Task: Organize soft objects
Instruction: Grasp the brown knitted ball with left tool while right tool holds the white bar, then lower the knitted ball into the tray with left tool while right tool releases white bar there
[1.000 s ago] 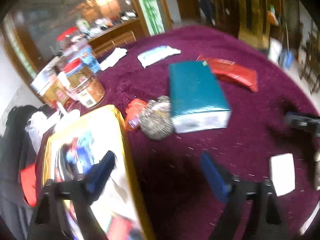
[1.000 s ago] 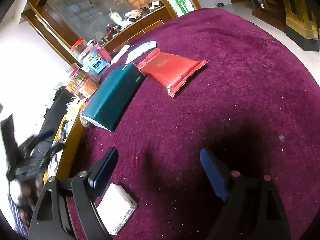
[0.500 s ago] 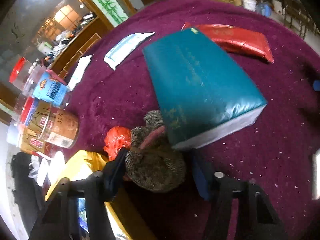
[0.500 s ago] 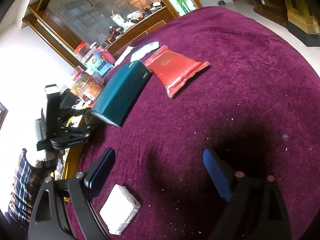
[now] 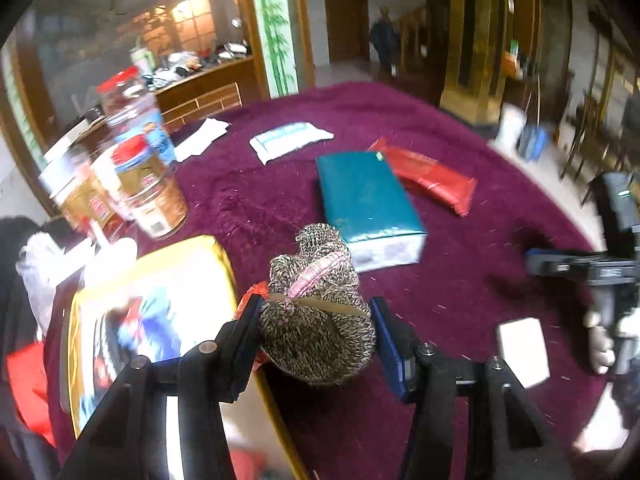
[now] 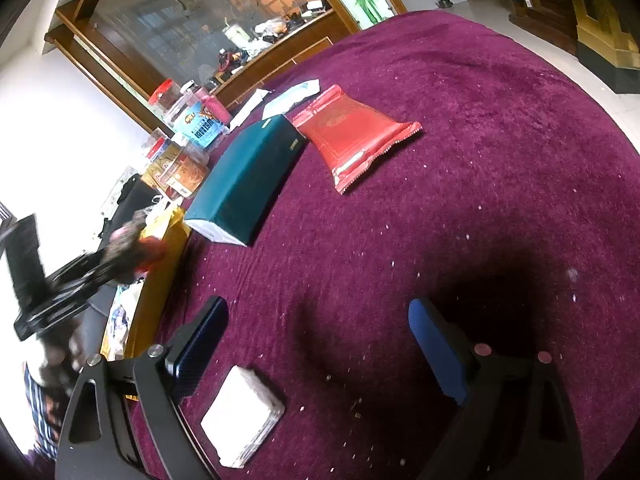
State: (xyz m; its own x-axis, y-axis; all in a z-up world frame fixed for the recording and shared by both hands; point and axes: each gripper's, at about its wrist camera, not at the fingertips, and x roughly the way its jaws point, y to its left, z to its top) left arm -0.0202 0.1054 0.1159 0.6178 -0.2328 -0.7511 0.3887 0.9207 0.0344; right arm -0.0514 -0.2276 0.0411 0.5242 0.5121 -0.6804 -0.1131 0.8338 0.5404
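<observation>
A brown-speckled knitted bundle with a pink band [image 5: 316, 320] sits between the pads of my left gripper [image 5: 316, 303]. The jaws are closing and press on both its sides, holding it above the purple cloth beside the yellow box [image 5: 224, 256]. From the right wrist view, that gripper [image 6: 80, 272] and the bundle [image 6: 124, 248] hover over the box edge [image 6: 164, 264]. My right gripper [image 6: 318, 312] is open with only cloth between its fingers. A small white tissue pack [image 6: 244, 416] lies by its left finger.
A teal soft pack [image 5: 366, 196] lies mid-table, with a red pouch [image 5: 430, 178] and a white-blue packet [image 5: 290, 140] beyond it. Jars [image 5: 148, 188] crowd the left edge. A red wrapper [image 5: 250, 300] peeks out behind the bundle. The right gripper [image 5: 580, 268] shows at the right.
My left gripper came down around the knitted bundle, closed on it and lifted it off the cloth towards the yellow box. The right gripper stayed where it was.
</observation>
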